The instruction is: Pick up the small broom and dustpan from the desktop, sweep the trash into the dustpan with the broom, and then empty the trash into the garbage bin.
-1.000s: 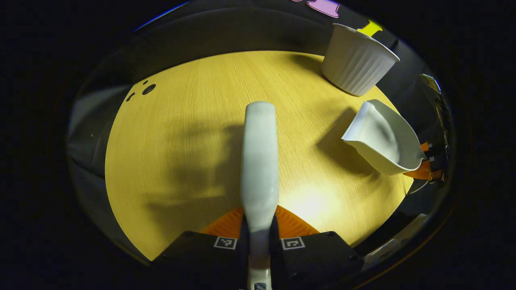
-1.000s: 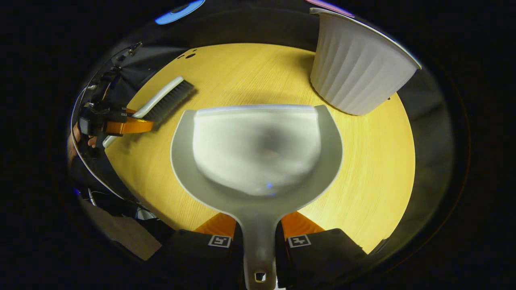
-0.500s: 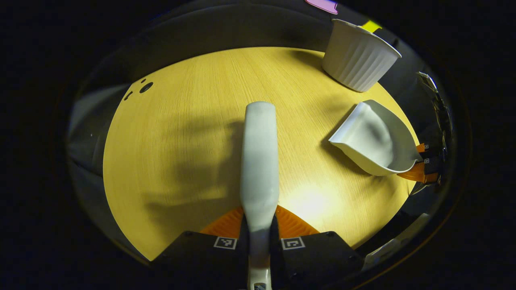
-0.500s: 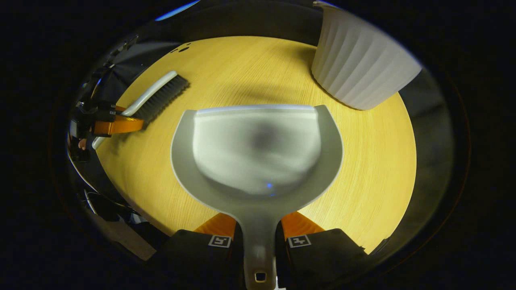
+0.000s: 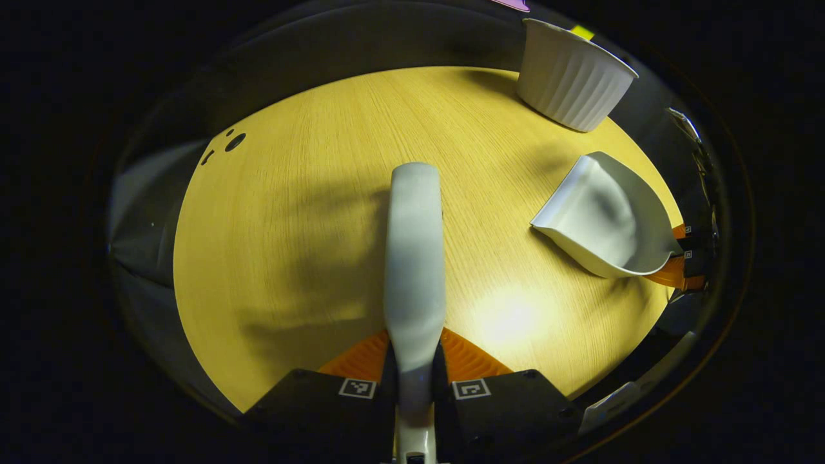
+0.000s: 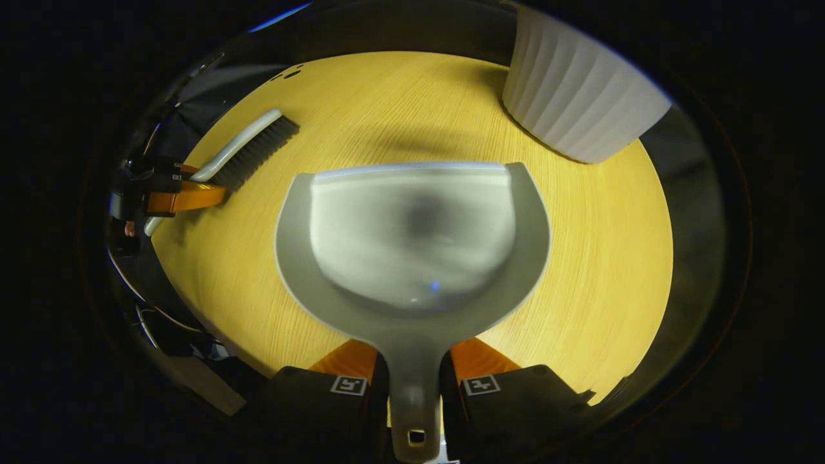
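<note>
Left gripper clamps the broom handle; right gripper pinches the dustpan handle, pan mouth forward, bin far right for dumping.

- Broom: white plastic handle and back, dark bristles seen in the right gripper view. Clamped at the handle in the left tool, lying lengthwise away from the camera, above the yellow wood counter.
- Dustpan: grey-white plastic, wide scoop with a raised rim, straight front lip, short handle with a hole at its end. Handle pinched in the right tool, mouth pointing away. In the left gripper view it sits tilted at the counter's right side.
- Garbage bin: white, ribbed, tapered, upright at the counter's far right edge, just beyond the dustpan.
</note>
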Action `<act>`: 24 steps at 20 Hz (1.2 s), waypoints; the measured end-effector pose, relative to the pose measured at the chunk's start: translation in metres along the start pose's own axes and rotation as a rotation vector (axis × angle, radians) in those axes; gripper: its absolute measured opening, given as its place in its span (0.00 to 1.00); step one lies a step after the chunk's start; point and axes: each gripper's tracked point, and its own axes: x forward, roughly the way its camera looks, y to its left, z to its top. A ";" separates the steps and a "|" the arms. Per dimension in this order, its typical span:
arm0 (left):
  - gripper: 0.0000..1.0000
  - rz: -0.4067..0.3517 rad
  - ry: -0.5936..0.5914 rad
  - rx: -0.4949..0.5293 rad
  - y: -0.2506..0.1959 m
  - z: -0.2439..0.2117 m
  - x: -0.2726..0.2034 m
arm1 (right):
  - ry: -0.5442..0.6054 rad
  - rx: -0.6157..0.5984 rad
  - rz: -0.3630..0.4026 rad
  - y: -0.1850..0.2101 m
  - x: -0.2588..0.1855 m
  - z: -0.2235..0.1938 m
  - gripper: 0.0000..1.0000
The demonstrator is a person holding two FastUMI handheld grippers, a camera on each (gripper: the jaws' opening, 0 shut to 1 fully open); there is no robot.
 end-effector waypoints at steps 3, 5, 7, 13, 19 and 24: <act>0.30 0.023 -0.020 0.018 0.004 0.004 -0.004 | -0.008 0.019 0.008 0.000 -0.003 0.000 0.41; 0.27 0.031 -0.021 0.036 0.006 0.004 -0.008 | -0.015 0.027 0.011 0.000 -0.009 0.001 0.41; 0.28 0.032 -0.026 0.043 0.005 0.006 -0.013 | -0.017 0.036 0.015 -0.001 -0.019 -0.001 0.42; 0.29 0.044 -0.077 0.042 0.004 0.012 -0.038 | -0.071 0.055 0.038 0.000 -0.059 0.006 0.40; 0.24 0.055 -0.215 0.044 0.001 0.042 -0.089 | -0.263 0.052 0.050 0.009 -0.120 0.043 0.37; 0.28 0.047 -0.470 0.025 -0.010 0.096 -0.156 | -0.501 0.016 0.036 0.022 -0.187 0.095 0.37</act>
